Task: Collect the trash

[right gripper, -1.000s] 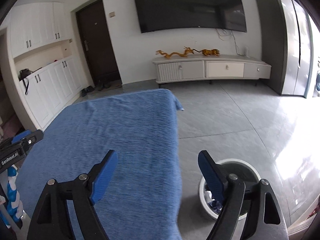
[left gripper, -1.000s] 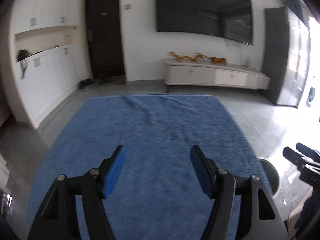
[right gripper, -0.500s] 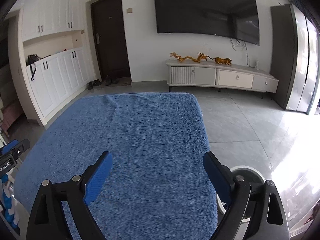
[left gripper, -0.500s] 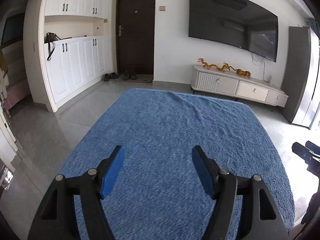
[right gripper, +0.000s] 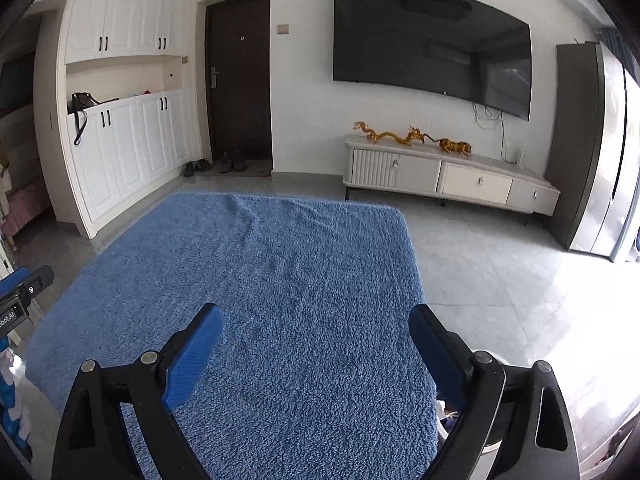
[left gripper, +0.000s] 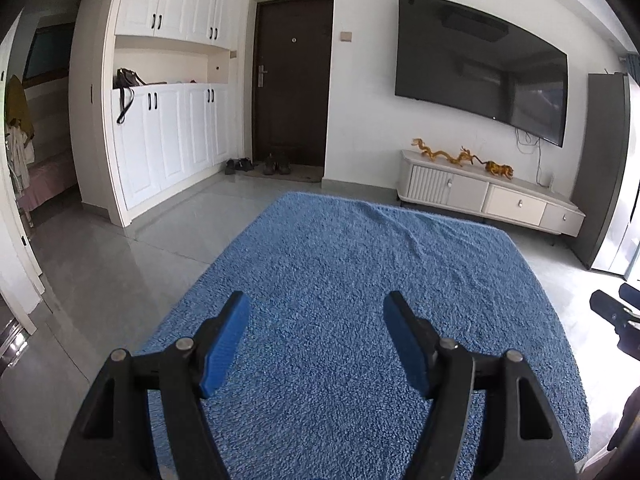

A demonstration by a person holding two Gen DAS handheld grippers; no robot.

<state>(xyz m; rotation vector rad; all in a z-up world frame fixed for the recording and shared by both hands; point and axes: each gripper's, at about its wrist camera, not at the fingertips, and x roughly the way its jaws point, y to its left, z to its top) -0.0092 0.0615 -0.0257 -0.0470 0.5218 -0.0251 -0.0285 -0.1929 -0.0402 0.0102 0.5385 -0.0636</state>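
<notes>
Both the left gripper [left gripper: 316,340] and right gripper [right gripper: 316,354] are held wide open and empty above the blue cloth [left gripper: 360,280]. Trash could be missed, since none is seen (the bin [right gripper: 494,436] at near right is possibly hidden).

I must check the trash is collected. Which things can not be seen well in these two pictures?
- Trash bin, right wrist view: mostly hidden behind the right gripper; contents unclear.
- Blue cloth: near edge cut off in both views.
- Shoes by the door: too small to count.

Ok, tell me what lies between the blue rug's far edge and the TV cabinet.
Only bare grey floor tile separates the blue rug from the TV cabinet, seen in both wrist views.
</notes>
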